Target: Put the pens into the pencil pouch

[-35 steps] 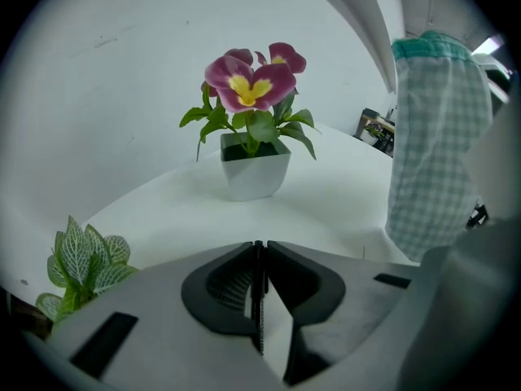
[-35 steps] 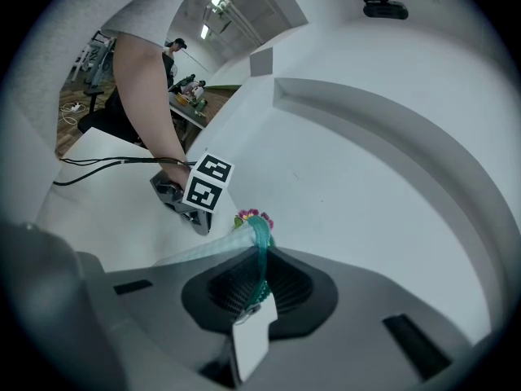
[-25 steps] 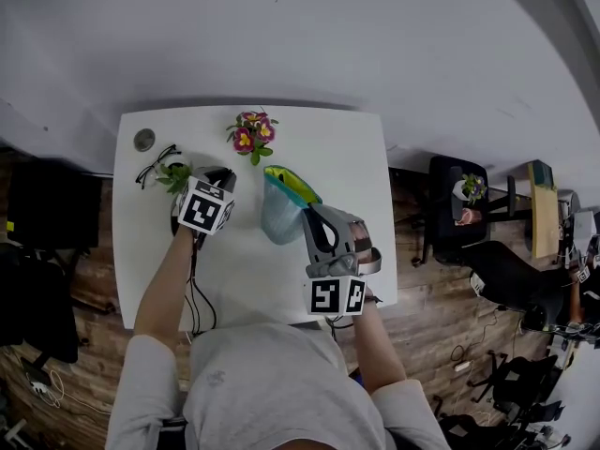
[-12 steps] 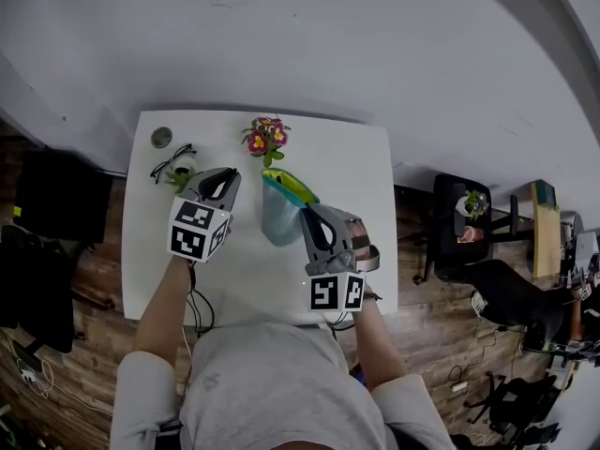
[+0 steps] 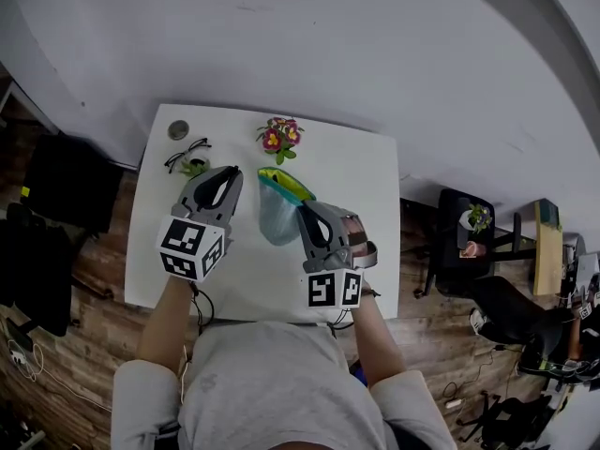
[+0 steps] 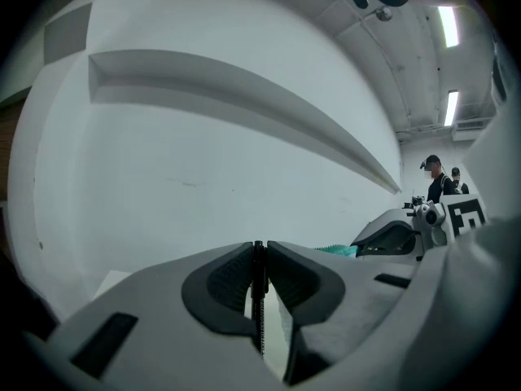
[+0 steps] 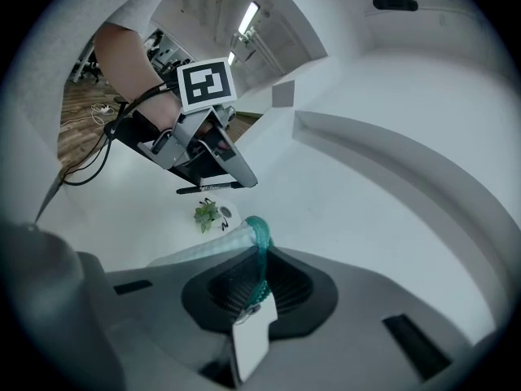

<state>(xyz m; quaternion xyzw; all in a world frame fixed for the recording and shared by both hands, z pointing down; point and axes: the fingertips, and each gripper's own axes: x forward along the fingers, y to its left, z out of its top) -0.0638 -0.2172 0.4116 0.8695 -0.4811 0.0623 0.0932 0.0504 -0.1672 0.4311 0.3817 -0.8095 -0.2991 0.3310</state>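
Note:
The pale blue pencil pouch (image 5: 275, 216) with a green and yellow rim stands open-mouthed at mid table. My right gripper (image 5: 307, 212) is shut on its teal zipper edge (image 7: 259, 255); a white tag (image 7: 249, 342) hangs between the jaws. My left gripper (image 5: 223, 174) is raised above the table, left of the pouch, and shut on a thin black pen (image 7: 209, 188). In the left gripper view the pen (image 6: 259, 300) runs end-on between the closed pads, with the pouch's rim (image 6: 335, 251) and the right gripper (image 6: 399, 236) ahead to the right.
On the white table (image 5: 356, 176) a pot of pink flowers (image 5: 281, 137) stands at the back. Black glasses (image 5: 187, 154), a small green plant (image 5: 195, 166) and a round grey disc (image 5: 178, 129) lie at the back left. Chairs stand on the wooden floor at right.
My left gripper has lifted off the table near the small plant and come up toward the pouch's mouth with the pen in it. The right gripper still holds the pouch, nearly in place.

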